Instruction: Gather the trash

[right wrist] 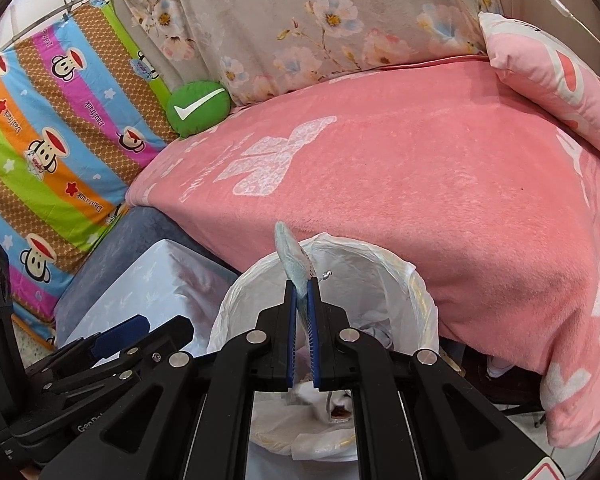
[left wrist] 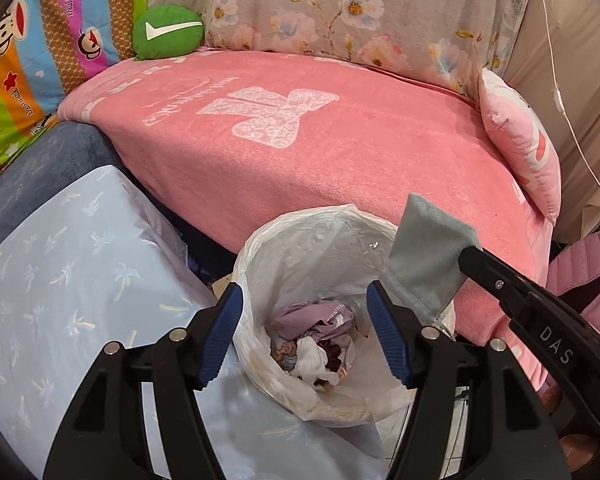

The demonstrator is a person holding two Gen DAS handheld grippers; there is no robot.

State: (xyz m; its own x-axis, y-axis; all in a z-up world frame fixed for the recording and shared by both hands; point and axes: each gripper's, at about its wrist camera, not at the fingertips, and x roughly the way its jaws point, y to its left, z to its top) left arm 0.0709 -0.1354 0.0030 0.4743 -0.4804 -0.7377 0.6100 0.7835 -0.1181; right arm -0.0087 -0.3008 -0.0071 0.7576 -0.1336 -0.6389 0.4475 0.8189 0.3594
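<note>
The left tool hangs with jaws apart and empty over a bin lined with a white bag, crumpled trash at its bottom. The right tool pinches a grey cloth above the bin's rim, beside a pink-blanketed bed.

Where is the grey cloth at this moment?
The grey cloth is pinched in the right tongs, above the bin's white bag beside the pink blanket. In the left wrist view it hangs at the right, over the bag's rim.

Fuzzy pink blanket; crinkly plastic bin liner
</note>
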